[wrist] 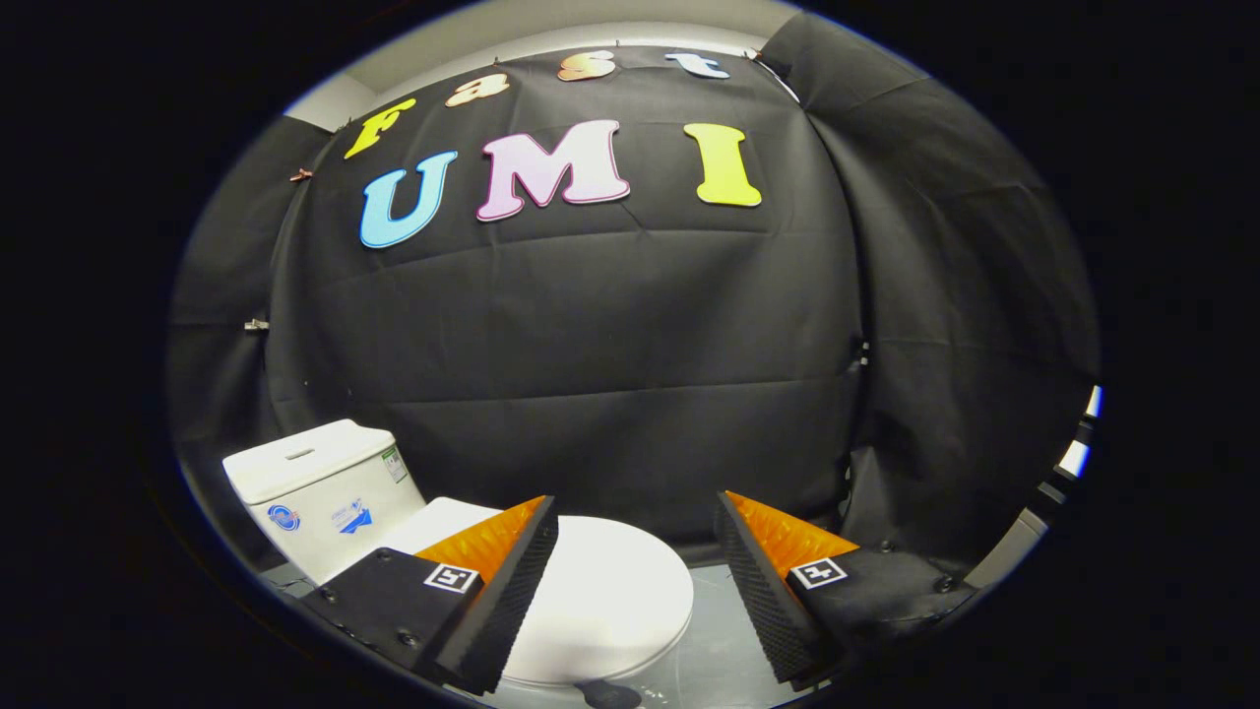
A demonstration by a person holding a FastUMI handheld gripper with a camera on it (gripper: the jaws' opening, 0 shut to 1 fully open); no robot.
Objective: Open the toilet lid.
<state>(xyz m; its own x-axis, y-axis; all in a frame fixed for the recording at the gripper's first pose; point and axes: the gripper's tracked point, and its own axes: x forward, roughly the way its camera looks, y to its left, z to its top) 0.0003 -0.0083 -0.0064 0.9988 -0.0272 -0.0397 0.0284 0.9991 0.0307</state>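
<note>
the tongs are spread wide with nothing between the two fingers, one finger on the left and the other on the right, both raised above the toilet and touching no part of it. the toilet lid lies flat and closed over the bowl, a smooth white oval that sits below and just beyond the fingers, mostly in the gap between them and partly hidden behind the left finger (its near rim curves round toward the right finger but stops short of it). the cistern stands upright at the far left end of the toilet, well to the left of the left finger, with a flat top, a small slot in that top and a few stickers on its front and side faces, too small to make out. a strip of pale grey floor shows to the right of the bowl, between the lid and the right finger. behind everything hangs the black cloth wall of the booth, creased and draped down to the floor.
</note>
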